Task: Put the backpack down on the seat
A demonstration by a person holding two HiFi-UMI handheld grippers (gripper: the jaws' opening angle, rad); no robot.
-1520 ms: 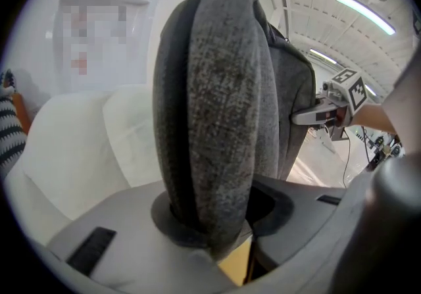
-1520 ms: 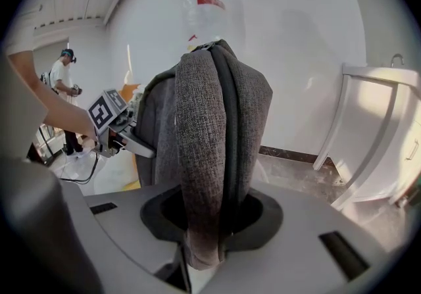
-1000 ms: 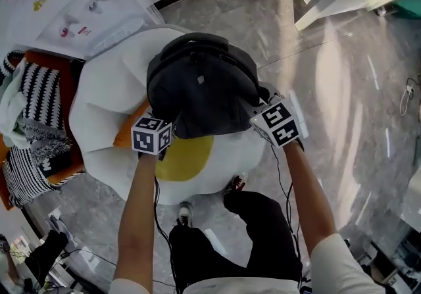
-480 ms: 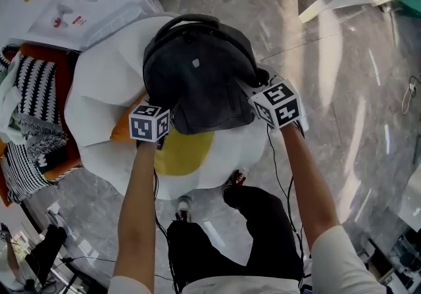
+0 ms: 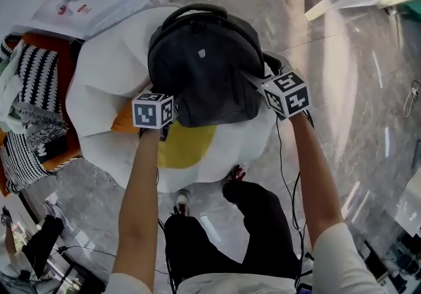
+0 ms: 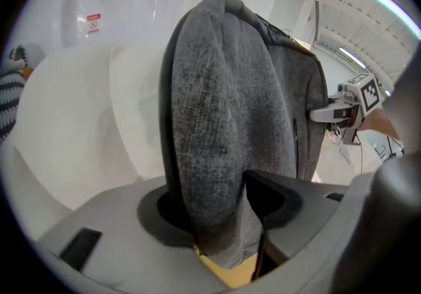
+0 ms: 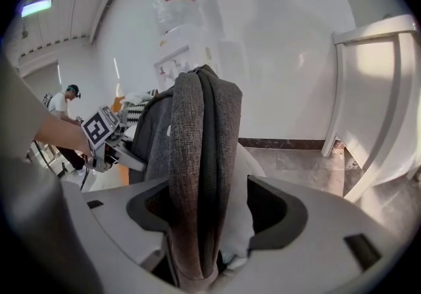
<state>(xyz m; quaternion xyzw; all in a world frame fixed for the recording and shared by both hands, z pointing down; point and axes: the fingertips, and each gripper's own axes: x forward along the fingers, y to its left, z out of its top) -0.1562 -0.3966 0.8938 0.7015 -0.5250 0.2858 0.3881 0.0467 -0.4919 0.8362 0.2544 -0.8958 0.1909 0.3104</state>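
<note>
The backpack [image 5: 200,69] stands upright on the white, egg-shaped seat [image 5: 105,89]. Its base is by the yellow cushion [image 5: 186,145] and its top handle points toward the wall. Its weight appears to rest on the seat.

The left tool [image 6: 223,220] and right tool [image 7: 217,220] flank its lower sides. Each has a fold of grey fabric between jaws that are opening, so I judge this to be the release.

The seat's rim is close on the right, and the bare floor [image 5: 355,89] there leaves room to draw back. A striped pile [image 5: 29,89] crowds the left.
</note>
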